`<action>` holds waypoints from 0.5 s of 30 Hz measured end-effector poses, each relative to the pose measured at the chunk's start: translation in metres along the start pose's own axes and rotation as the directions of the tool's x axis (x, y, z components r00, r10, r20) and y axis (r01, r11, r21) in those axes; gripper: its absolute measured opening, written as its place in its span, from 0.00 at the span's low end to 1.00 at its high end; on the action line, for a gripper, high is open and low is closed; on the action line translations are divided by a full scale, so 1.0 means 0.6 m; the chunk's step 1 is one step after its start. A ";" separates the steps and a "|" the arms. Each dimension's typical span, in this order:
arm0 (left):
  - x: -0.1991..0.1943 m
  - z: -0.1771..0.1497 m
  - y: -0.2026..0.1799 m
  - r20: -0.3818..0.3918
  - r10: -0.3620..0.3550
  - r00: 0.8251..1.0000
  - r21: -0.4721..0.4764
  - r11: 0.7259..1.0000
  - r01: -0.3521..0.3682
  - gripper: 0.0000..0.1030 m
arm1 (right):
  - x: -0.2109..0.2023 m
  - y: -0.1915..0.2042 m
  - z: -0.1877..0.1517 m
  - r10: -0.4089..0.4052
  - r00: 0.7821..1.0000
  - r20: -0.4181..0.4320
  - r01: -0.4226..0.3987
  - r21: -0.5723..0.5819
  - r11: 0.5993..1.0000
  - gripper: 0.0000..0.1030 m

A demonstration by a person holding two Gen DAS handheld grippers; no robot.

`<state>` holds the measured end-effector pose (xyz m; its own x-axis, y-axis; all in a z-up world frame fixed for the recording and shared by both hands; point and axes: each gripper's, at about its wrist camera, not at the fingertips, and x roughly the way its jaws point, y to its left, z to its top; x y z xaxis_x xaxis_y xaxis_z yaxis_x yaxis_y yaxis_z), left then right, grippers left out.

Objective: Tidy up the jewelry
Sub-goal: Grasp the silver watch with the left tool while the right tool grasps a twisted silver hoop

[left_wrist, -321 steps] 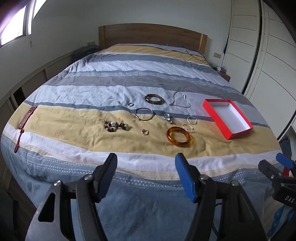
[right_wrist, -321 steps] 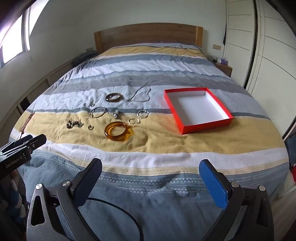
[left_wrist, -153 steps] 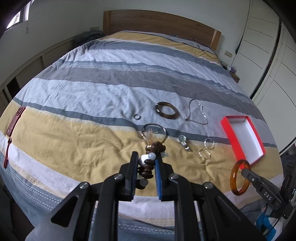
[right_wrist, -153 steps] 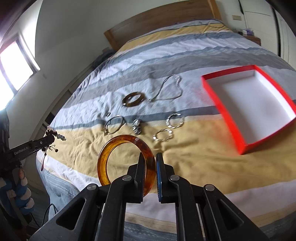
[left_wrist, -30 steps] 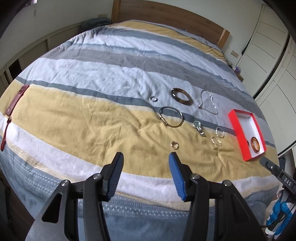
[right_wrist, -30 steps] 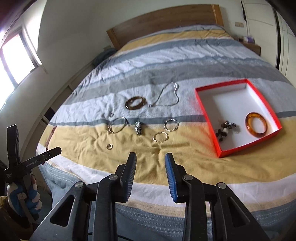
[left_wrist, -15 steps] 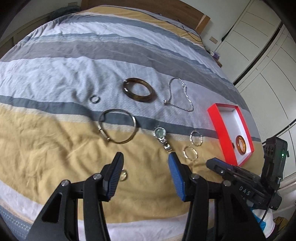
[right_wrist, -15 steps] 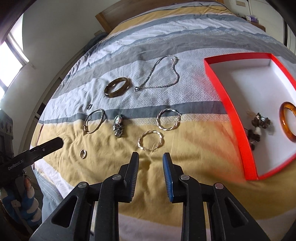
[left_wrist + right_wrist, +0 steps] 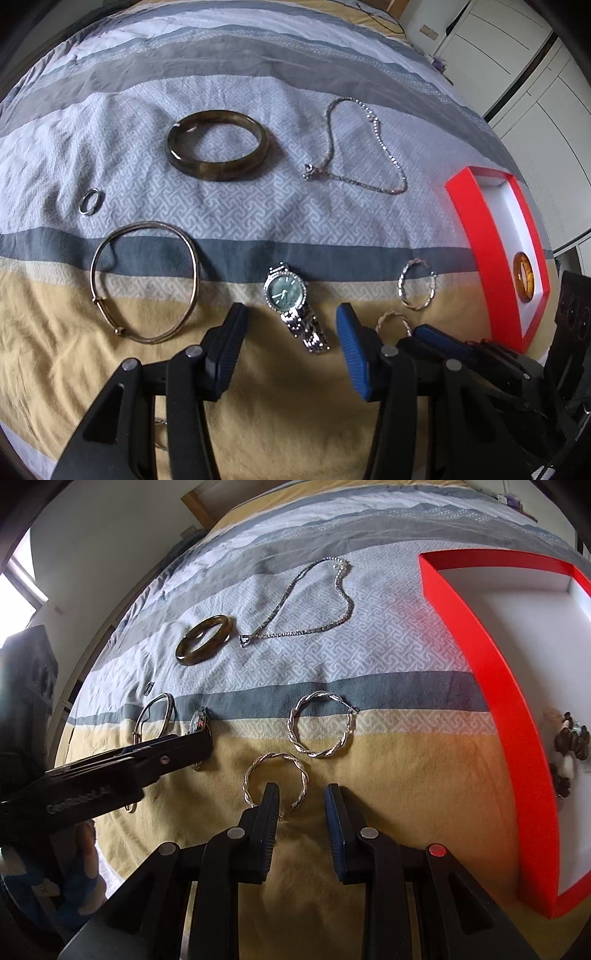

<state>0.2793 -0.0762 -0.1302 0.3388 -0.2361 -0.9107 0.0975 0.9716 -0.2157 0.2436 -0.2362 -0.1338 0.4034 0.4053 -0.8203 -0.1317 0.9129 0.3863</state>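
Two handheld grippers hung over a striped bedspread (image 9: pixel 258 206) scattered with jewelry. Nearest the viewer, the left gripper (image 9: pixel 290 345) had its blue-padded fingers apart and empty. The silver wristwatch with a green dial (image 9: pixel 291 306), the landmark here, lay in the gap between those fingers, seemingly on the cloth below them, its long axis running from the dial at the far end back and slightly right toward the band. The left gripper was plainly the nearer one to the watch.

Right of the watch, the right gripper (image 9: pixel 301 810) held its fingers narrowly apart, gripping nothing. The near rim of a twisted silver hoop (image 9: pixel 275 781) sat just ahead of its left finger.

Left of the watch lay a thin gold wire bangle (image 9: pixel 146 282). Beyond the watch sat a dark brown stone bangle (image 9: pixel 218 144) and a silver chain necklace (image 9: pixel 354 147). Far right of the watch stood an open red box with a white interior (image 9: pixel 476 229).
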 end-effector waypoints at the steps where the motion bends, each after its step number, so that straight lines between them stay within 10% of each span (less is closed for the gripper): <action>1: 0.006 0.003 -0.001 -0.002 0.006 1.000 0.001 1.000 -0.006 0.47 | 0.003 0.000 0.000 0.002 1.000 -0.002 -0.002 -0.002 1.000 0.26; 15: 0.002 -0.001 0.020 0.071 0.017 0.997 -0.020 1.000 -0.015 0.18 | 0.019 -0.004 -0.002 -0.010 1.000 0.015 0.011 -0.012 1.000 0.05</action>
<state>0.2801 -0.0650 -0.1340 0.4060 -0.2206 -0.8869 0.0732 0.9752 -0.2090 0.2474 -0.2335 -0.1445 0.4182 0.3951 -0.8180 -0.1379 0.9176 0.3727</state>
